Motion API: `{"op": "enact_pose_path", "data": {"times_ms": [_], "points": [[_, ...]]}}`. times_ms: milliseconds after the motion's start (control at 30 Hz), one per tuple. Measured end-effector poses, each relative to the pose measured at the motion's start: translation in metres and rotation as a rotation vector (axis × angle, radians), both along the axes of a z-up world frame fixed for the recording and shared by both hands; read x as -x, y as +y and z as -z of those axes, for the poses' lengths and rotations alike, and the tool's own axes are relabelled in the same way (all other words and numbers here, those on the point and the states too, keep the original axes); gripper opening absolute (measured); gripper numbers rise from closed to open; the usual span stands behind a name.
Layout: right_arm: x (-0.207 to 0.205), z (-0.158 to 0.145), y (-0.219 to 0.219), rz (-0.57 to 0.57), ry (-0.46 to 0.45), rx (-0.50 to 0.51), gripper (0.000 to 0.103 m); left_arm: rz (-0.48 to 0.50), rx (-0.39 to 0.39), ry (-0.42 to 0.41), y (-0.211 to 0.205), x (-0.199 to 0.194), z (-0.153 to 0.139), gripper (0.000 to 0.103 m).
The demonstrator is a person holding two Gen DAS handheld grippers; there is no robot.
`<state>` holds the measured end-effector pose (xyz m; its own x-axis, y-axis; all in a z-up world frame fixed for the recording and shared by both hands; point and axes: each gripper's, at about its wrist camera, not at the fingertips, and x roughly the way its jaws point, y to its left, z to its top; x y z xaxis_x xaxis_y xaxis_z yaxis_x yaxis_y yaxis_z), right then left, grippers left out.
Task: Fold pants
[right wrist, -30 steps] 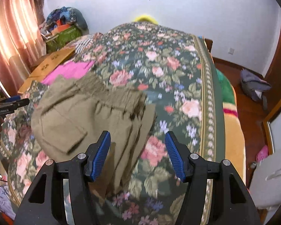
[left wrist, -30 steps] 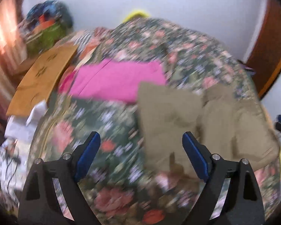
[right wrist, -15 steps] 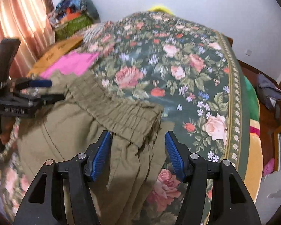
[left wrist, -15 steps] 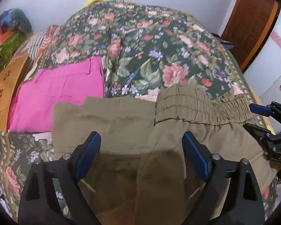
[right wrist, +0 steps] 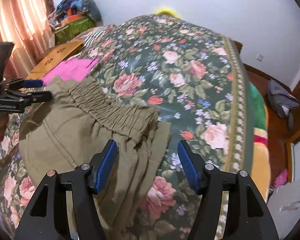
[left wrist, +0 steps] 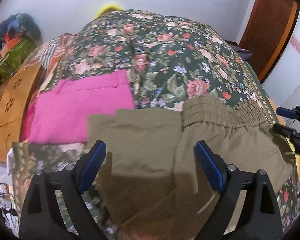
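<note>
1. Olive pants (left wrist: 150, 140) lie on the floral bedspread (left wrist: 170, 50), elastic waistband (right wrist: 114, 112) at 12 o'clock, already doubled over; judged partly folded.
2. Left claw (left wrist: 150, 166) released, empty, above the fabric.
3. Right claw (right wrist: 148, 166) released, empty.
4. Folded pink garment (left wrist: 80, 108) at 10 o'clock.
5. Left to do: final fold, probably.

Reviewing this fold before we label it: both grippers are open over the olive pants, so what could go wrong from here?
1. The olive pants lie partly folded, their edge meeting the pink garment; the left gripper could pinch both.
2. The elastic waistband is bunched and layered near the right gripper; a shallow grasp may take only the top layer and skew the fold.
3. The pants lie near the bed's front edge and could slide off the floral bedspread.
</note>
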<state>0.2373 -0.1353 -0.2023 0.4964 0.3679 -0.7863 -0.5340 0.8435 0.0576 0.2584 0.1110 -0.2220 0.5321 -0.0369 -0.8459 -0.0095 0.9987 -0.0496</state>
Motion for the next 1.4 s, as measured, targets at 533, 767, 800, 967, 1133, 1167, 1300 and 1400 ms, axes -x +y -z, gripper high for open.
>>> {"op": "enact_pose_path", "data": {"times_ms": [533,767,800,967,1133,1167,1300,1400], "points": [[-0.001,0.035,-0.003,0.042,0.175,-0.135,0.063,-0.120,0.176,0.127,0.055,0.025,0.064,0.092],[-0.014,0.049,-0.008,0.050,0.250,-0.187,0.069,-0.085,0.265,0.118,0.050,0.009,0.070,0.092],[-0.016,0.051,-0.009,0.049,0.261,-0.199,0.069,-0.083,0.283,0.118,0.049,0.006,0.071,0.091],[-0.022,0.052,-0.009,0.028,0.275,-0.229,0.057,-0.077,0.345,0.111,0.049,-0.003,0.073,0.068],[-0.026,0.049,-0.003,0.015,0.248,-0.209,0.041,-0.094,0.347,0.120,0.048,-0.005,0.070,0.045],[-0.027,0.048,-0.003,0.014,0.243,-0.207,0.038,-0.096,0.340,0.121,0.048,-0.004,0.069,0.039],[-0.027,0.043,0.001,0.008,0.209,-0.190,0.027,-0.082,0.250,0.105,0.042,0.000,0.061,0.025],[-0.025,0.036,0.002,0.003,0.181,-0.189,0.018,-0.070,0.181,0.091,0.035,0.003,0.054,0.018]]}}
